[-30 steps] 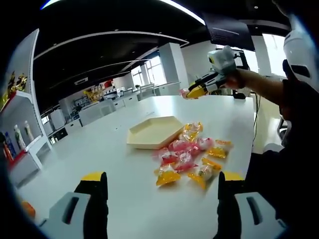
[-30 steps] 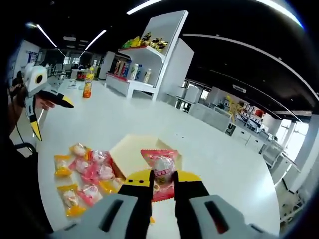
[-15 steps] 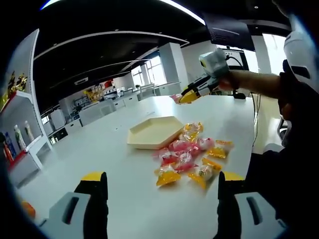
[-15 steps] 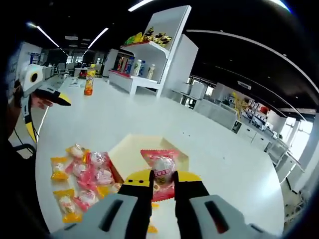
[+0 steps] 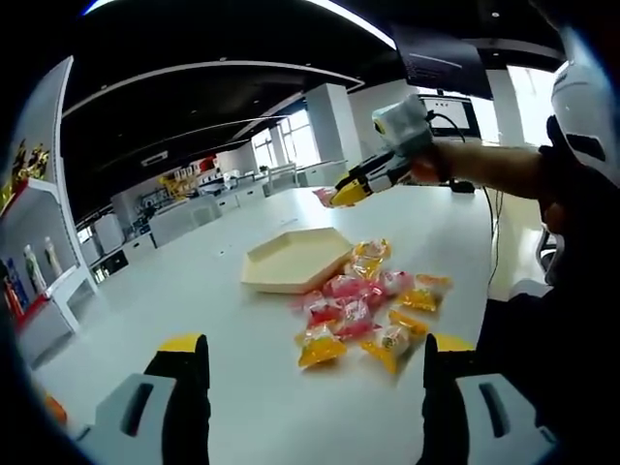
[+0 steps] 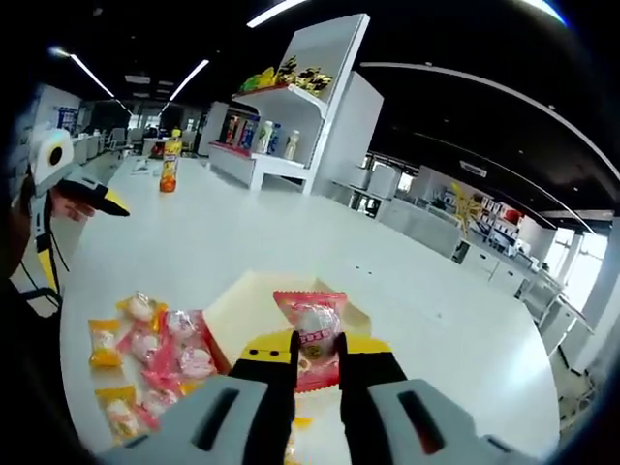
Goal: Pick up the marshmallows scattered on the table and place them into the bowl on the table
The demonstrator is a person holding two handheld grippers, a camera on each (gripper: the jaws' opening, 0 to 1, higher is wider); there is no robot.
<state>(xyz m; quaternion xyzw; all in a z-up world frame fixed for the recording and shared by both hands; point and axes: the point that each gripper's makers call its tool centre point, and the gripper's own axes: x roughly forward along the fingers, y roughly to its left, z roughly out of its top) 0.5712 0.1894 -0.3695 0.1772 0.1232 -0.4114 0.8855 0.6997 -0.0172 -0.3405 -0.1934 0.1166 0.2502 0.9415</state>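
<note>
A cream hexagonal bowl [image 5: 291, 263] lies on the white table, with a pile of pink and yellow wrapped marshmallows [image 5: 363, 308] just in front of it. My left gripper [image 5: 318, 347] hovers low over the table, short of the pile, open with nothing between its jaws. My right gripper [image 5: 351, 187] is held high beyond the bowl, shut on a pink wrapped marshmallow [image 6: 310, 334]. In the right gripper view that gripper [image 6: 316, 354] hangs above the bowl [image 6: 237, 305], with the pile [image 6: 145, 354] to its left and the left gripper [image 6: 82, 194] further left.
A person's arm [image 5: 484, 165] reaches in from the right edge. An orange bottle [image 6: 170, 163] stands far back on the table. A white shelf unit with goods [image 6: 281, 107] rises behind it. Bare table [image 5: 194, 281] spreads to the left of the bowl.
My right gripper has carried the pink marshmallow leftward, from beside the bowl to over it. The left gripper has stayed where it was, open.
</note>
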